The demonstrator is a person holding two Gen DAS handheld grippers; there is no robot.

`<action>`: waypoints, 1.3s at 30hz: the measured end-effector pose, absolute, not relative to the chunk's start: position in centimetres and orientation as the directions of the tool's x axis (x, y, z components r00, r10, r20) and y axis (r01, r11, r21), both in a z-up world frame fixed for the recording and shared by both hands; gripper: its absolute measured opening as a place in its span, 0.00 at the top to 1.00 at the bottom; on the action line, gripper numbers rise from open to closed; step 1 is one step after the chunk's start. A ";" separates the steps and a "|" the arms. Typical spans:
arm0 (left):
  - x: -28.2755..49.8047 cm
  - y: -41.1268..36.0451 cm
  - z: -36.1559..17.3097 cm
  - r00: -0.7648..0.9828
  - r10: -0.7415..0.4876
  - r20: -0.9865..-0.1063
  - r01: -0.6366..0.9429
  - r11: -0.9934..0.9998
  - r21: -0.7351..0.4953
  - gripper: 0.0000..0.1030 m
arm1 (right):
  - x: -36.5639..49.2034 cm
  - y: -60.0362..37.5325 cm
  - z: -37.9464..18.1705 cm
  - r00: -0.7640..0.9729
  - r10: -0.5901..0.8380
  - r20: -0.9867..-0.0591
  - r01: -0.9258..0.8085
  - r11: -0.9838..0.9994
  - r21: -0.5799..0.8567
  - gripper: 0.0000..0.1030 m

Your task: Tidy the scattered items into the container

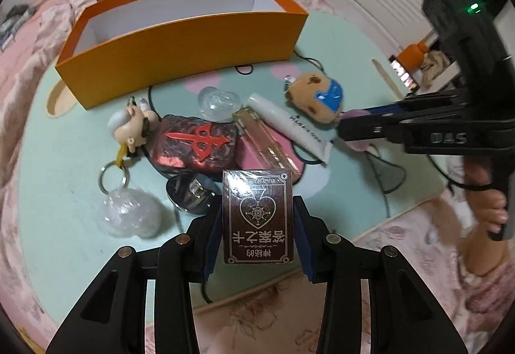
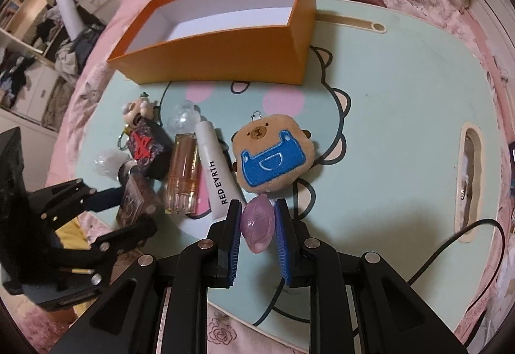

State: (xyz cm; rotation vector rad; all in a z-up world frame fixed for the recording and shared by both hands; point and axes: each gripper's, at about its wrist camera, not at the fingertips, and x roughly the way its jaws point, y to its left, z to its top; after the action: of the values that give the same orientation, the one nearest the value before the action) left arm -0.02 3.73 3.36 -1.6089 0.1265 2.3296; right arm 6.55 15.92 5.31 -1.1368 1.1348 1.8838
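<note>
My left gripper [image 1: 258, 205] is shut on a brown card box [image 1: 257, 218], held above the near edge of the mint table; the same gripper [image 2: 128, 212] and box [image 2: 132, 202] show at the left of the right wrist view. My right gripper [image 2: 257, 205] is shut on a small purple translucent lump [image 2: 257, 225], just in front of the plush bear keychain [image 2: 273, 157]. The orange box [image 2: 225, 54] stands empty at the table's far side, its white inside showing. From the left wrist view the orange box [image 1: 180, 48] lies beyond the scattered items.
Between grippers and box lie a white tube [image 2: 219, 167], a perfume bottle [image 2: 183, 173], a dark block with a red emblem [image 2: 146, 148], a figure keychain [image 2: 136, 110], a clear ball [image 2: 183, 119] and a bubble-wrapped lump [image 1: 128, 215]. A black cable [image 2: 450, 244] trails right. Pink bedding surrounds the table.
</note>
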 end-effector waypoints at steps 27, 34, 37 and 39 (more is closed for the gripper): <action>6.0 -1.0 1.2 -0.557 -0.040 -0.829 -0.025 -0.998 0.065 0.24 | 5.6 5.9 2.5 -0.341 0.462 -0.819 -0.877 -0.470 0.100 0.22; 5.3 -1.6 0.2 -0.573 -0.005 -0.819 -0.050 -0.998 0.041 0.00 | 5.3 6.3 2.1 -0.286 0.469 -0.835 -0.883 -0.468 0.040 0.06; 5.4 -1.4 0.2 -0.577 -0.003 -0.816 -0.053 -0.998 0.041 0.00 | 5.5 6.4 2.1 -0.277 0.466 -0.841 -0.887 -0.460 0.037 0.02; 5.4 -1.4 0.2 -0.577 -0.002 -0.817 -0.055 -0.998 0.042 0.00 | 5.5 6.3 2.2 -0.274 0.464 -0.842 -0.888 -0.458 0.036 0.01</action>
State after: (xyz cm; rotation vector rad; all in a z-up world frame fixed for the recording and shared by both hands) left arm 5.41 -1.42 0.21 -1.4305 0.0970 2.7618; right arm 5.54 6.30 2.21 -0.9945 0.6520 1.8636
